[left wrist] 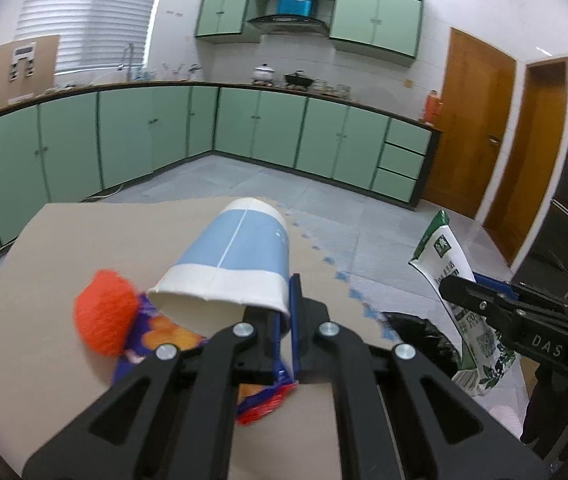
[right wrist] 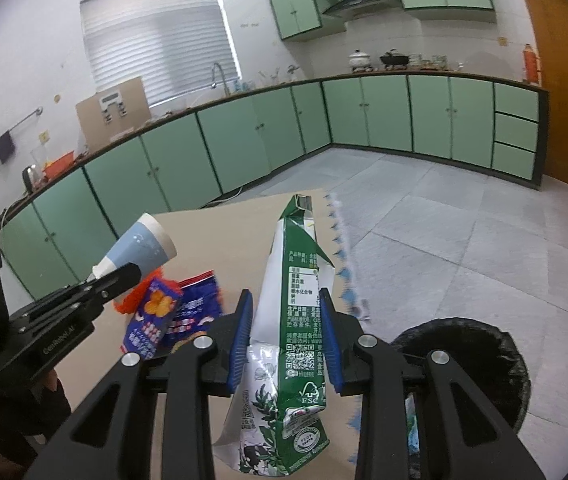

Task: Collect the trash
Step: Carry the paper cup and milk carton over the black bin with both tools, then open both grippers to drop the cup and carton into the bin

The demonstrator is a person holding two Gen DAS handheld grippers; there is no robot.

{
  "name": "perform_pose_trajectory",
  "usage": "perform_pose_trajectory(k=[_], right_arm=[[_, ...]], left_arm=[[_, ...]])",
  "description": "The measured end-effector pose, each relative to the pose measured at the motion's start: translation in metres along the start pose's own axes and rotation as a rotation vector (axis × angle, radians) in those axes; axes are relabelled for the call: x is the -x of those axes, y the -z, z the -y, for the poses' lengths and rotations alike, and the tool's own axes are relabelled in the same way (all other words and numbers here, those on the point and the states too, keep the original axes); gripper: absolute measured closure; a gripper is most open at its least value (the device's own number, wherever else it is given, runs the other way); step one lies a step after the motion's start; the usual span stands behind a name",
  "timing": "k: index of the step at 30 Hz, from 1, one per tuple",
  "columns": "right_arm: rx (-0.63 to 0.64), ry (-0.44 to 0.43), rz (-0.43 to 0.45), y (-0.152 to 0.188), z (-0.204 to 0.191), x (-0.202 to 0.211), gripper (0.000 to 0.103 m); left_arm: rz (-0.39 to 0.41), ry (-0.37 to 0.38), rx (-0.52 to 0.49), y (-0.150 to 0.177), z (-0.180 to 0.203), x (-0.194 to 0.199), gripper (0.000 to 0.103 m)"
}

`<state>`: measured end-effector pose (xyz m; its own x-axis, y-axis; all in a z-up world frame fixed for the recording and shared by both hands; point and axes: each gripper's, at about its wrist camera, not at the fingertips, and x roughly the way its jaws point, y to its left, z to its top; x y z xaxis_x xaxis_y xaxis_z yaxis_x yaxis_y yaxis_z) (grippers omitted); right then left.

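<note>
1. Left gripper (left wrist: 284,312) has its blue fingers (left wrist: 293,304) pinched nearly all the way together on the rim wall of a blue and white paper cup (left wrist: 236,256). The cup is tipped on its side, mouth facing the camera, bottom pointing away, lifted off the surface.
2. Right gripper (right wrist: 286,326) is about a third open with the fingers (right wrist: 242,332) pressing on both sides of a crushed green and white carton (right wrist: 296,320). The carton stands roughly upright between them, torn top up, crumpled bottom hanging below the fingers.
3. Under the cup, on the tan cardboard surface (left wrist: 64,240), there's an orange mesh ball (left wrist: 104,312) and, touching it, a purple snack wrapper (left wrist: 156,332) with orange pictures. A bit of the wrapper is hidden behind the left gripper.
4. In the right wrist view there's also a blue snack bag (right wrist: 200,304) lying just beside the purple one.
5. A round bin lined with a black trash bag (right wrist: 476,352) sits on the floor to the right of the surface, below the right gripper's side. Something pale is inside but I can't tell what it is.
6. Green kitchen cabinets (left wrist: 244,128) run along the back walls.
</note>
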<state>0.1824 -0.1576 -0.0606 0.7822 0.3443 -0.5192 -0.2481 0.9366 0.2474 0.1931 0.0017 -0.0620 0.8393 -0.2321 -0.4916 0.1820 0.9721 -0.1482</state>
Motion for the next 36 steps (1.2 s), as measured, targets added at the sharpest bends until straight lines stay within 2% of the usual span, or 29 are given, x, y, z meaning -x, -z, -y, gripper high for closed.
perform_pose_trajectory(k=[12,23,26,29,31,32,33,36], right_arm=[[-0.096,0.125,0.048,0.006,0.079,0.033,0.071],[-0.205,0.267,0.012,0.032,0.172,0.040,0.071],[-0.224,0.291,-0.014,0.040,0.192,0.033,0.070],[-0.236,0.313,-0.032,0.044,0.205,0.026,0.066],[-0.243,0.324,-0.035,0.046,0.210,0.025,0.062],[-0.247,0.326,-0.033,0.047,0.213,0.025,0.056],[-0.247,0.330,-0.029,0.047,0.213,0.025,0.055],[-0.242,0.342,-0.022,0.048,0.213,0.027,0.052]], left_arm=[[-0.034,0.160,-0.096,0.002,0.092,-0.039,0.101],[-0.133,0.345,-0.177,0.025,0.182,-0.093,0.100],[-0.172,0.364,-0.195,0.030,0.195,-0.110,0.097],[-0.187,0.364,-0.202,0.032,0.199,-0.119,0.075],[-0.190,0.363,-0.209,0.032,0.197,-0.121,0.073],[-0.193,0.362,-0.209,0.032,0.197,-0.122,0.070],[-0.193,0.360,-0.205,0.032,0.195,-0.122,0.064],[-0.183,0.352,-0.197,0.029,0.192,-0.121,0.063]])
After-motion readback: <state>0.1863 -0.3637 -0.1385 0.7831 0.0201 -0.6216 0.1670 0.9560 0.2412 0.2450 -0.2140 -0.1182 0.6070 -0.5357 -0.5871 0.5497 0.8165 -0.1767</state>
